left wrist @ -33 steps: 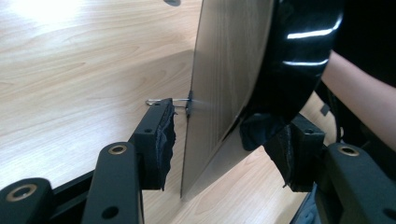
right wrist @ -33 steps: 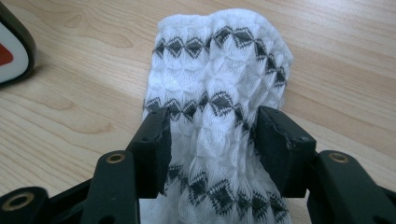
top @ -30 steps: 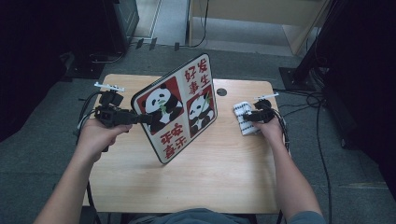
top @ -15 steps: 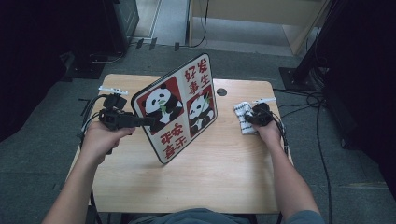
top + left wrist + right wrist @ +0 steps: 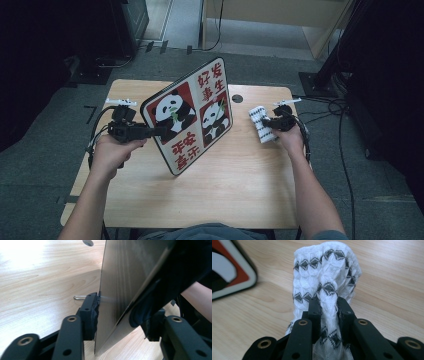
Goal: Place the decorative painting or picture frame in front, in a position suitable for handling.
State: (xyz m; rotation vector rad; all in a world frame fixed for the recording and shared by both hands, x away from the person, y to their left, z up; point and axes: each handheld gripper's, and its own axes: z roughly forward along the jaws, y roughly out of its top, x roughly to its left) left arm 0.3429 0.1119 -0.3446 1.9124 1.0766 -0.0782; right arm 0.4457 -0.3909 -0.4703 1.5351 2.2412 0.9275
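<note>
While both forearms reach in from the near edge, each hand works its own tool

Left hand: wrapped round the left gripper [image 5: 161, 132] at the left of the table, forearm angled toward the far right, the tool held level and pointing right

Left gripper: jaws have just been closing and now clamp the left edge of the panda board [image 5: 192, 115]; in the left gripper view one pad sits against its plain back [image 5: 117, 290], the other on its printed face

Panda board: flat, thin, rounded corners, black rim; red and white panels with two pandas and red characters; stands tilted on its near corner at mid table, far corner raised

Right hand: at the right of the table, forearm running straight to the far side, curled round the right gripper [image 5: 268, 121], which points left

Right gripper: jaws have just closed, pinched together on the cloth [image 5: 328, 277]

Cloth: soft white knit, puckered, with rows of dark diamonds; bunched into a roll, lying on the table just right of the board

Table [image 5: 235, 190]: pale wood grain, a small dark round hole near its far edge

Room: grey floor, cables trailing at left and right, dark equipment at both sides
</note>
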